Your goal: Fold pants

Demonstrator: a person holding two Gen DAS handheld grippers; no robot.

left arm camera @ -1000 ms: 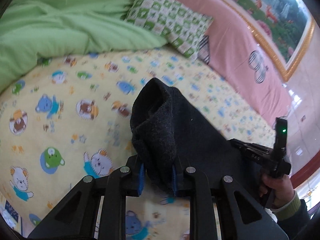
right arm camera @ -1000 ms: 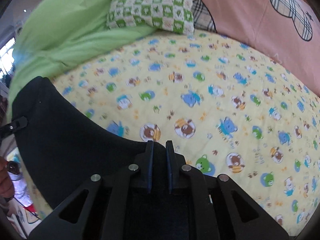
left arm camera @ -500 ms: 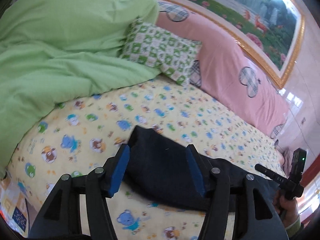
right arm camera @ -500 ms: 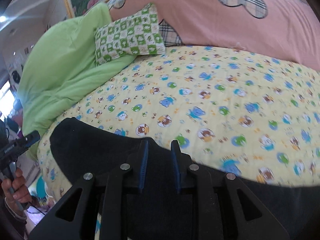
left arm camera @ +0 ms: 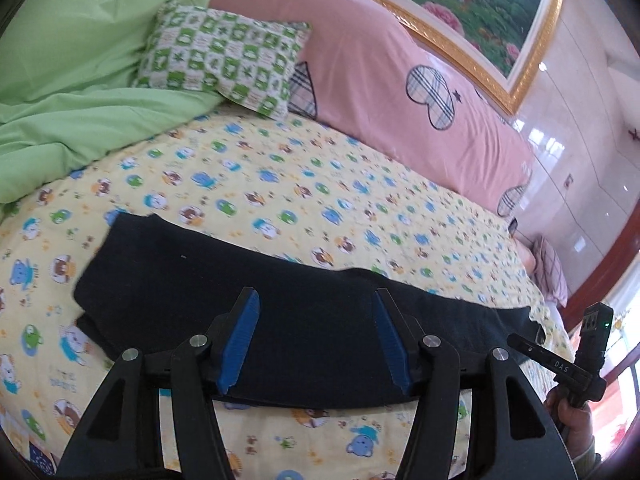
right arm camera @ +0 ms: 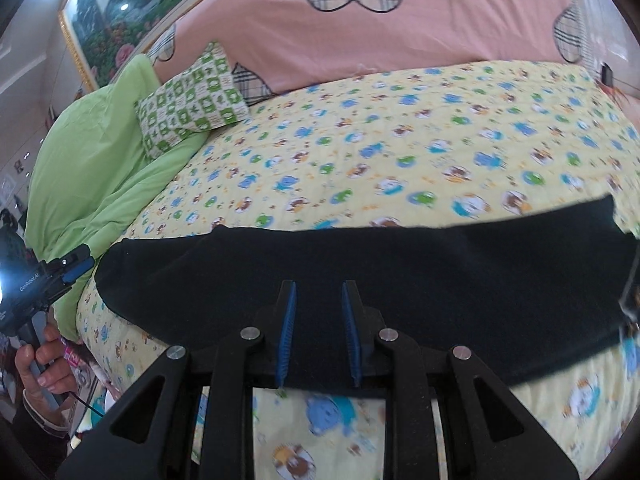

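- The dark pants (left arm camera: 280,300) are laid flat in a long band across the near edge of the bed, on the yellow cartoon-print sheet (left arm camera: 280,184); a doubled layer is seen at their left end in the left wrist view.
- The left gripper (left arm camera: 316,340) is held with its blue-padded fingers wide apart above the near hem of the pants; nothing is clamped between them.
- The right gripper (right arm camera: 318,332) is held with its fingers parted by a narrower gap, over the near edge of the pants (right arm camera: 360,272); no cloth is seen pinched, though contact underneath cannot be judged from this angle.
- On the right gripper's body, seen at the right edge of the left wrist view, the letters "DAS" (left arm camera: 560,365) are printed, and a small green light is lit above them.
- On the left gripper's body, seen at the left edge of the right wrist view, "GenRobot.AI" (right arm camera: 29,282) can be read; it is gripped by a bare hand (right arm camera: 44,364).
- On the sheet near the left corner, faint writing is visible that seems to read "bears" (left arm camera: 62,380); it is too blurred to be sure.
- A green quilt (left arm camera: 80,80) is bunched at the far left, with a green-and-white checked pillow (left arm camera: 224,56) beside it.
- A pink cover with plaid heart patches (left arm camera: 400,92) is stretched along the far side, below a gold-framed picture (left arm camera: 480,8).
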